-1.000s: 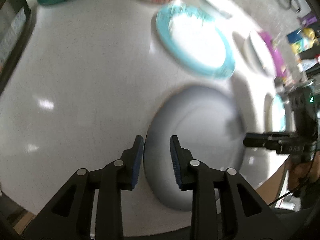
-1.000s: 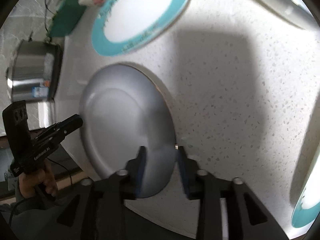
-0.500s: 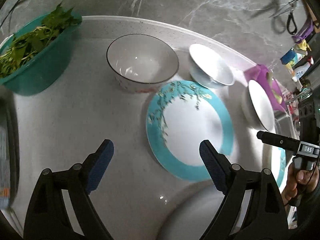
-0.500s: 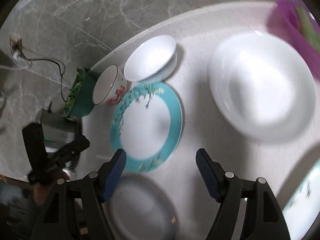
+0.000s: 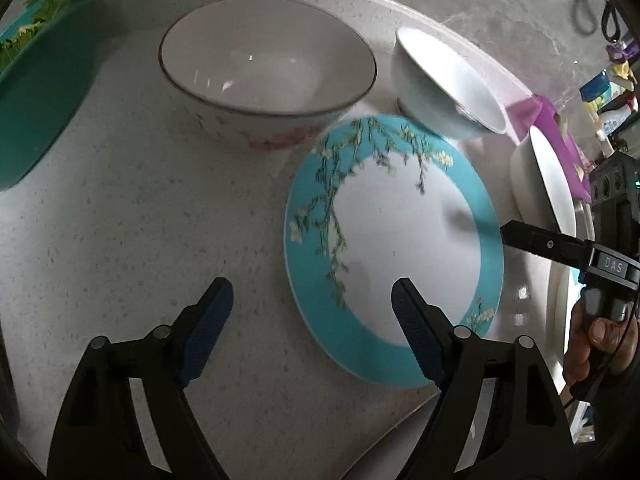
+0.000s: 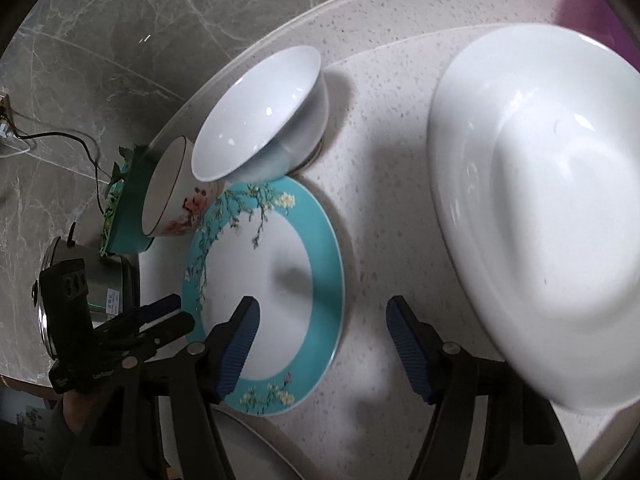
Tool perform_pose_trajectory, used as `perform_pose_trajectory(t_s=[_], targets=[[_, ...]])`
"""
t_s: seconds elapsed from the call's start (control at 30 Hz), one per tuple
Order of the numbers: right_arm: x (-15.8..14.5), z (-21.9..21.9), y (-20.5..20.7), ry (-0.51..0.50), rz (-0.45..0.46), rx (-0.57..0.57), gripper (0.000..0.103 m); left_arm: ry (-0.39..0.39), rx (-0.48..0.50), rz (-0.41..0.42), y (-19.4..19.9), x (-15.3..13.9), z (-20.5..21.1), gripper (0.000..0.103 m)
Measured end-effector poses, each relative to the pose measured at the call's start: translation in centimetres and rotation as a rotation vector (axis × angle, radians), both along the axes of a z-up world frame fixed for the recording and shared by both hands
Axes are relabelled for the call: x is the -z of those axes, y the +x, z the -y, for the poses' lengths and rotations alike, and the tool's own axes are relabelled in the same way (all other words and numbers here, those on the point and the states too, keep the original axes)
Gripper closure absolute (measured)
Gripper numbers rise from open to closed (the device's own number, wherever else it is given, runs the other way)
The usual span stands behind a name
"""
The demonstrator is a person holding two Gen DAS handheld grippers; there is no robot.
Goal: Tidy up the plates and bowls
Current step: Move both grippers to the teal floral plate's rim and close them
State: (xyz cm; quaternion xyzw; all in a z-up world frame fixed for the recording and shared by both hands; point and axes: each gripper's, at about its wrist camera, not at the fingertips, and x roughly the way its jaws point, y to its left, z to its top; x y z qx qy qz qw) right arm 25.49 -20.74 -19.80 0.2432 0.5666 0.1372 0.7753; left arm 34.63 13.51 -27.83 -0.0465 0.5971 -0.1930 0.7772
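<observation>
A teal-rimmed floral plate (image 5: 394, 248) lies flat on the white counter; it also shows in the right wrist view (image 6: 272, 292). My left gripper (image 5: 308, 308) is open and empty, straddling the plate's near left edge. My right gripper (image 6: 322, 320) is open and empty over the plate's right rim. Behind the plate stand a floral bowl (image 5: 266, 68) and a small white bowl (image 5: 444, 84), which tilts against the plate. The small white bowl also shows in the right wrist view (image 6: 260, 120). A large white deep plate (image 6: 552, 200) sits at the right. A grey plate's edge (image 5: 400, 440) shows at the bottom.
A teal basin of greens (image 5: 40, 80) stands at the far left. A steel pot (image 6: 80, 292) sits beyond the counter's left end. A purple item (image 5: 560, 136) lies at the back right. A marble wall (image 6: 120, 40) rises behind the counter's curved edge.
Both grippers let go of the grey plate, opened wide, and moved forward and lower toward the teal plate. The grey plate now lies near the bottom edge.
</observation>
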Motion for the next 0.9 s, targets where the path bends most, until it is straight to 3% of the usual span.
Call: perform_pose_trajectory(t_s=[0.4, 0.5, 0.53, 0.57, 0.77, 0.83, 0.9], targets=[[0.3, -1.7, 1.0, 0.012, -0.008, -0.049, 0.036, 0.027, 0.025, 0.006, 0.9, -0.1, 1.1, 0.026], [0.3, -1.9, 1.1, 0.011, -0.013, -0.051, 0.037, 0.054, 0.031, 0.020, 1.1, -0.2, 1.7, 0.043], [0.3, -1.9, 1.1, 0.009, -0.014, -0.052, 0.038, 0.055, 0.030, 0.023, 1.3, -0.2, 1.8, 0.058], [0.3, -2.0, 1.1, 0.005, -0.014, -0.055, 0.042, 0.051, 0.029, 0.022, 1.4, -0.2, 1.8, 0.072], [0.4, -2.0, 1.2, -0.020, -0.027, -0.057, 0.058, 0.062, 0.010, 0.013, 1.7, -0.1, 1.4, 0.080], [0.5, -1.8, 1.3, -0.039, -0.035, -0.050, 0.067, 0.065, 0.003, 0.011, 1.7, -0.2, 1.2, 0.081], [0.5, -1.8, 1.4, -0.081, -0.043, -0.054, 0.083, 0.072, 0.001, 0.012, 1.7, -0.3, 0.8, 0.082]])
